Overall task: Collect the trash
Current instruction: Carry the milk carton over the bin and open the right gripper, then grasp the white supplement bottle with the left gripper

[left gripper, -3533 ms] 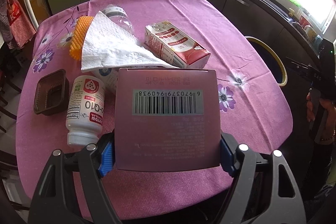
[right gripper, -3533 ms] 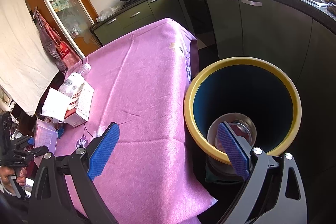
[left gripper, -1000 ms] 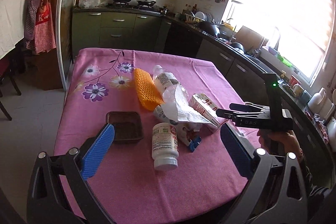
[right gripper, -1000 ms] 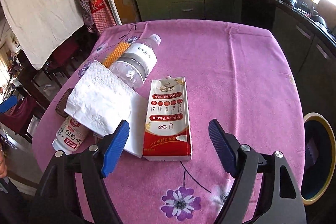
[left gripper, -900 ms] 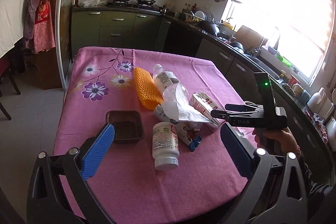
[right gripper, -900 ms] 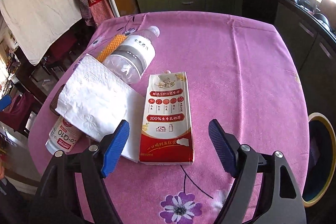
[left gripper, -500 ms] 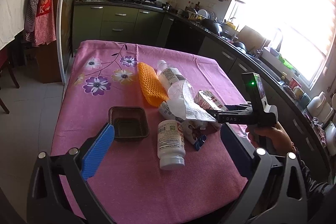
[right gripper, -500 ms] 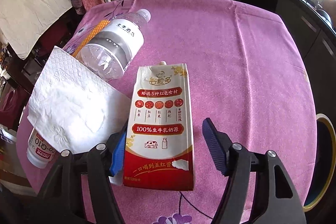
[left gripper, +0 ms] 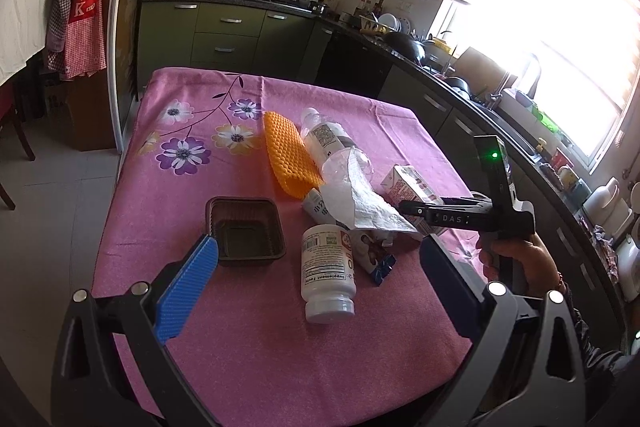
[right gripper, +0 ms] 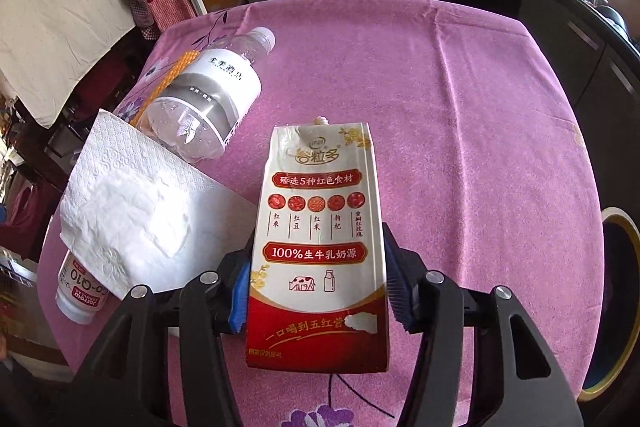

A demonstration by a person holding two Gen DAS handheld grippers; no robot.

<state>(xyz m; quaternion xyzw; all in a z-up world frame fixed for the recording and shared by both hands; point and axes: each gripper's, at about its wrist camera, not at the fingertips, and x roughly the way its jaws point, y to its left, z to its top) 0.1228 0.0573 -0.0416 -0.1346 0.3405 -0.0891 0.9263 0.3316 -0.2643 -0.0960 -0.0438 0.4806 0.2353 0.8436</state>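
My right gripper (right gripper: 318,291) is shut on the red and white milk carton (right gripper: 320,227), which lies flat on the purple tablecloth (right gripper: 460,131); it also shows in the left wrist view (left gripper: 412,187). Left of it lie a white paper towel (right gripper: 132,211), a clear water bottle (right gripper: 208,99) and a white supplement bottle (right gripper: 80,291). My left gripper (left gripper: 320,279) is open and empty, held above the near table edge, with the supplement bottle (left gripper: 328,271) and a brown plastic tray (left gripper: 244,231) ahead of it.
An orange mesh sleeve (left gripper: 286,155) and a torn blue wrapper (left gripper: 376,259) lie among the trash. The yellow-rimmed bin (right gripper: 616,307) stands off the table's right side. Kitchen counters (left gripper: 460,95) run along the back and right.
My right gripper has moved down to the milk carton and closed on it. My left gripper has let go of the pink box it held earlier and stays back, open.
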